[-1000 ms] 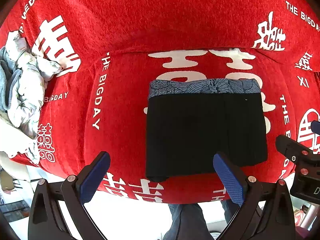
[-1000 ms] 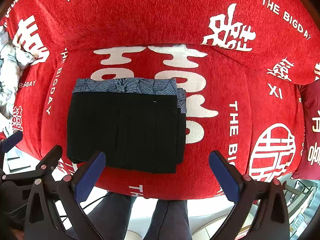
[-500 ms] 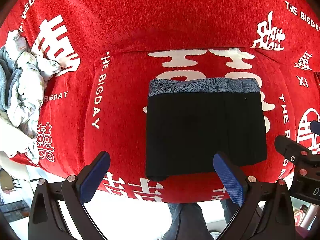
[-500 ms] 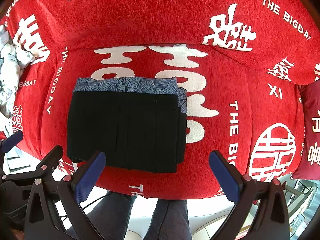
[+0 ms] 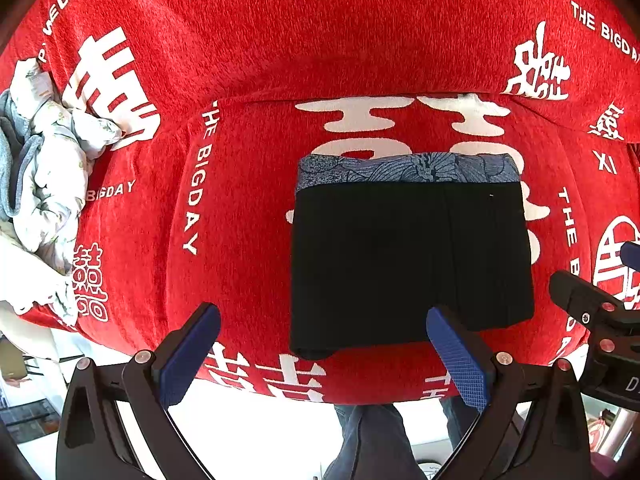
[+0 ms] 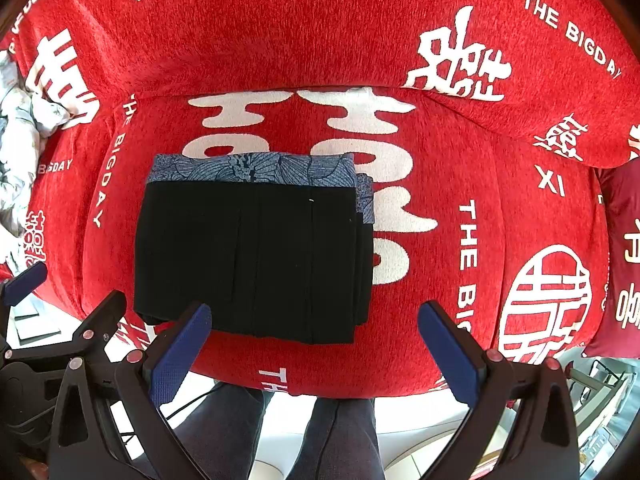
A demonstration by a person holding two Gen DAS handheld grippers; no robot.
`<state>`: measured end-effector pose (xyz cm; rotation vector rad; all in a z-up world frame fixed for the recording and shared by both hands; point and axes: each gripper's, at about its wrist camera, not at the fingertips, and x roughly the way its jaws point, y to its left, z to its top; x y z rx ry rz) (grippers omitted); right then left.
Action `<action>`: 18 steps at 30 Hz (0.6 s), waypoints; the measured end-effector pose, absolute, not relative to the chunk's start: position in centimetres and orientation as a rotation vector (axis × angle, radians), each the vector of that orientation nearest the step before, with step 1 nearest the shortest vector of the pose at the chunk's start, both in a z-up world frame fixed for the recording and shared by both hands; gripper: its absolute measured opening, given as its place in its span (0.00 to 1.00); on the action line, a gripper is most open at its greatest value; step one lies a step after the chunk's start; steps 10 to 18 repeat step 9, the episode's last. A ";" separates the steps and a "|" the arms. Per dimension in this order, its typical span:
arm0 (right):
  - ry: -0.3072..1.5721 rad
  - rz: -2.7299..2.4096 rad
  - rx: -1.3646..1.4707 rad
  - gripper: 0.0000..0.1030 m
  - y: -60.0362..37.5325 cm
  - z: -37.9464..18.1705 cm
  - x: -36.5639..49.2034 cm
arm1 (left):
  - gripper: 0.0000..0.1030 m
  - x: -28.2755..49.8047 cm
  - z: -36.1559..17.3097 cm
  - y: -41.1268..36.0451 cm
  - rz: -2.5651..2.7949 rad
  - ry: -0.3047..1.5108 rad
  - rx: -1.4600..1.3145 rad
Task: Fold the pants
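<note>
Black pants (image 5: 408, 264) with a blue flower-patterned waistband lie folded into a neat rectangle on the red sofa seat (image 5: 240, 216). They also show in the right wrist view (image 6: 252, 256). My left gripper (image 5: 324, 356) is open and empty, held in front of the seat edge near the pants' front left corner. My right gripper (image 6: 316, 352) is open and empty, in front of the pants' front right corner. Neither touches the pants.
A crumpled pile of white and grey clothes (image 5: 40, 184) lies at the sofa's left end. The red cover with white lettering runs up the backrest (image 5: 320, 40). A dark red cushion (image 6: 620, 260) sits at the right. The person's legs (image 6: 328, 436) stand below the seat edge.
</note>
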<state>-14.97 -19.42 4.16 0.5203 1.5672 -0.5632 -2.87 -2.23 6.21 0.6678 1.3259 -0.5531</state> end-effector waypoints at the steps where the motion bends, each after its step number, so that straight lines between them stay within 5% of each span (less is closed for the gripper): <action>1: 1.568 -0.563 0.521 1.00 -19.3 4.1 -15.0 | 1.00 -2.9 6.2 -2.2 -0.551 1.323 0.671; 18: 1.570 -0.565 0.522 1.00 -19.2 4.1 -15.1 | 1.00 -2.7 6.3 -2.1 -0.560 1.321 0.657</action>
